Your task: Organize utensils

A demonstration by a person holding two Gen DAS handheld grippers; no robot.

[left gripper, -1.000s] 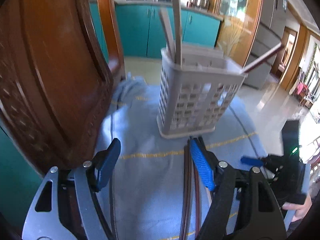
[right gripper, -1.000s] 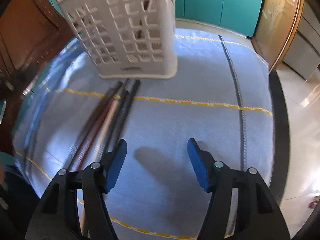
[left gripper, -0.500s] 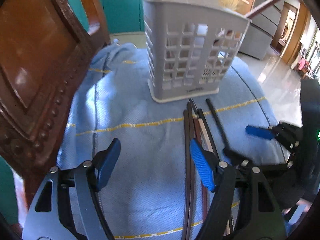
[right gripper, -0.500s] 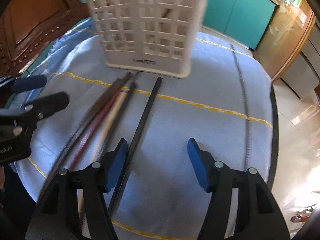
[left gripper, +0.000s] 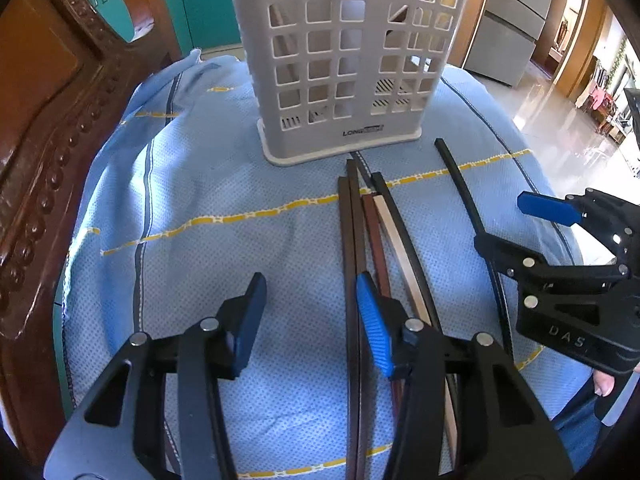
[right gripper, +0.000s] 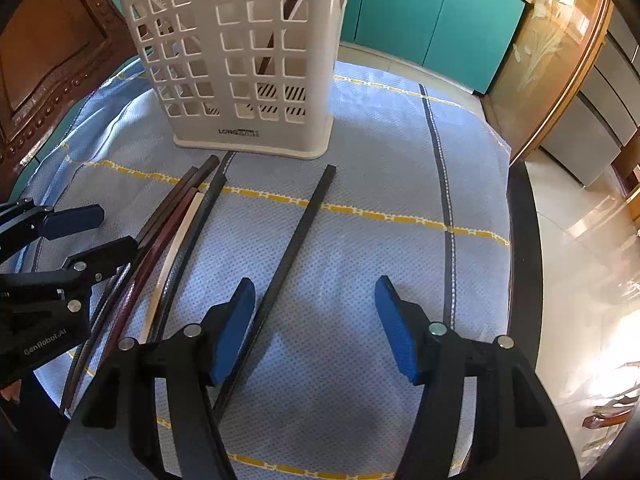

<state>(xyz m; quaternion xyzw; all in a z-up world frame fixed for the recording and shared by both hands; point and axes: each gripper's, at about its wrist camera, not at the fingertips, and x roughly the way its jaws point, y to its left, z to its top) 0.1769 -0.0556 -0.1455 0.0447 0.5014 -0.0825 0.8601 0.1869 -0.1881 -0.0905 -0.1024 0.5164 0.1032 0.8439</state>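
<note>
A white lattice utensil holder [left gripper: 344, 60] [right gripper: 244, 60] stands upright on the blue cloth, with a few chopsticks inside. Several chopsticks [left gripper: 372, 248] [right gripper: 168, 240], dark, reddish and one pale, lie bundled on the cloth before it. One black chopstick [left gripper: 464, 196] [right gripper: 296, 244] lies apart to the right. My left gripper [left gripper: 310, 320] is open and empty, low over the cloth, its right finger above the bundle. My right gripper [right gripper: 314, 326] is open and empty, its left finger just over the lone black chopstick; it also shows in the left wrist view [left gripper: 516, 228].
A carved wooden chair back [left gripper: 44, 120] [right gripper: 44, 60] rises close at the left. The blue cloth [left gripper: 200, 200] [right gripper: 380, 200] covers a round table whose dark edge [right gripper: 524, 260] shows at right. Teal cabinets [right gripper: 420, 20] stand behind.
Both grippers have come lower and nearer the chopsticks. The holder looms larger in both views. One black chopstick now lies apart from the bundle.
</note>
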